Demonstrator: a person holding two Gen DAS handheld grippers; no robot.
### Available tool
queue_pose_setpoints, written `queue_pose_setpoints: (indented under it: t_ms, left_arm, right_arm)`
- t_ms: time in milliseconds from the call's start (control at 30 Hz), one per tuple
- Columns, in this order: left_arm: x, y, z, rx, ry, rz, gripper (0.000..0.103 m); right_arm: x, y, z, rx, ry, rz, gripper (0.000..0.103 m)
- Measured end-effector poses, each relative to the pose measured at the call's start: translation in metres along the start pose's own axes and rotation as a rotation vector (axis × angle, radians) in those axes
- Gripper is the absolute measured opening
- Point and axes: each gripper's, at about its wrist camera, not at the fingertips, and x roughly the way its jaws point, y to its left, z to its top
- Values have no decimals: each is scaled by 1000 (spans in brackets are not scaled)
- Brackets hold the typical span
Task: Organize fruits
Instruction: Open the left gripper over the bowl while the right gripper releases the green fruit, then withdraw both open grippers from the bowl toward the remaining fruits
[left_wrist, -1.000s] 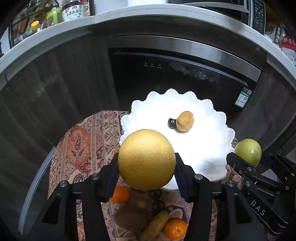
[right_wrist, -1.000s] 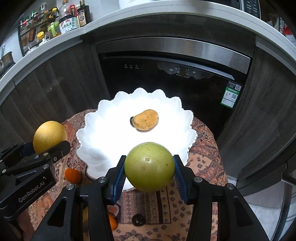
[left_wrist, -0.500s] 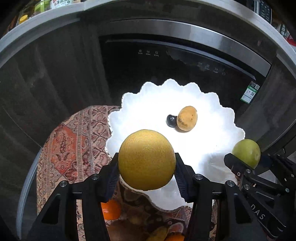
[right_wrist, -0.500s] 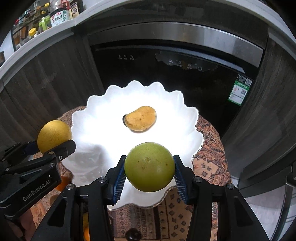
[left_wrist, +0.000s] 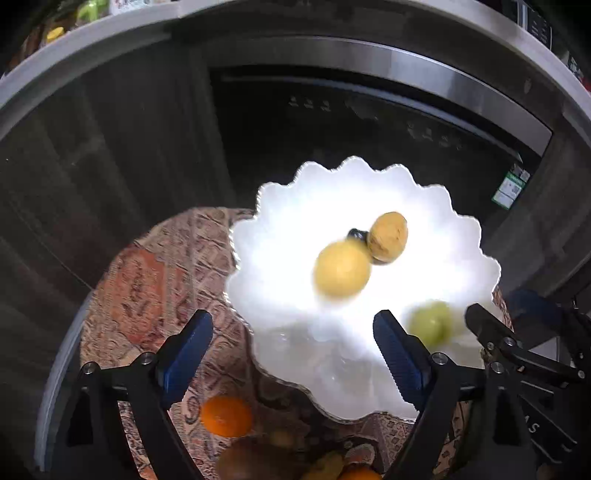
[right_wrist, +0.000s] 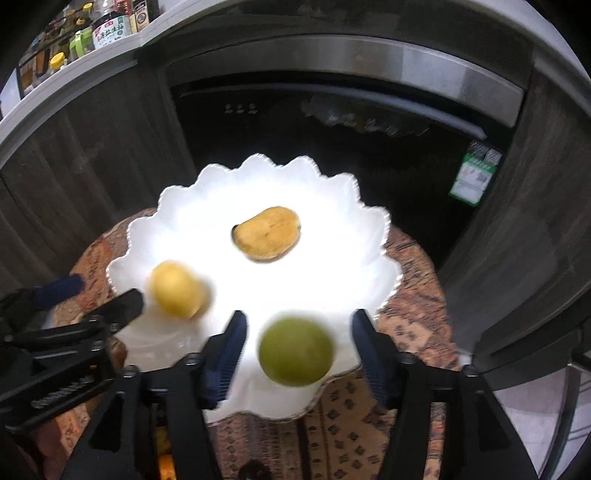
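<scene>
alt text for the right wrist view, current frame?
The open right gripper frames a blurred green fruit over the near edge of a scalloped white plate. A blurred yellow fruit and a mango are also over the plate; the left gripper enters at left.

A round yellow fruit (left_wrist: 341, 268) shows motion-blurred over the white scalloped plate (left_wrist: 295, 354), ahead of the left gripper's spread fingers (left_wrist: 188, 350) and clear of both — its far side touches or overlaps a tan mango (left_wrist: 388, 236) lying on the plate's middle. A small dark fruit (left_wrist: 355, 233) peeks out between the two. A round green fruit (right_wrist: 295, 350), also blurred, sits between the right gripper's parted fingers (right_wrist: 229, 350) without touching either, over the plate's near rim. An orange (left_wrist: 226, 415) lies on the patterned cloth, nearer than the left fingertips.
</scene>
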Motion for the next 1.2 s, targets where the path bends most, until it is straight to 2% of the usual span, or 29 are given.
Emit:
queue_pose_setpoints:
  t_ms: [33, 233, 833, 1200]
  left_arm:
    - [-2, 1, 1, 0, -3, 7, 89]
    - [-19, 5, 2, -2, -22, 27, 92]
    - [-96, 26, -18, -11, -109, 54, 95]
    - [-122, 34, -37, -19, -136, 55, 95]
  right_arm:
    - [-4, -1, 1, -1, -11, -21, 78]
    - [-20, -3, 5, 10, -37, -57, 86]
    - [-90, 15, -7, -9, -111, -51, 86]
    - [-117, 24, -20, -22, -133, -52, 86]
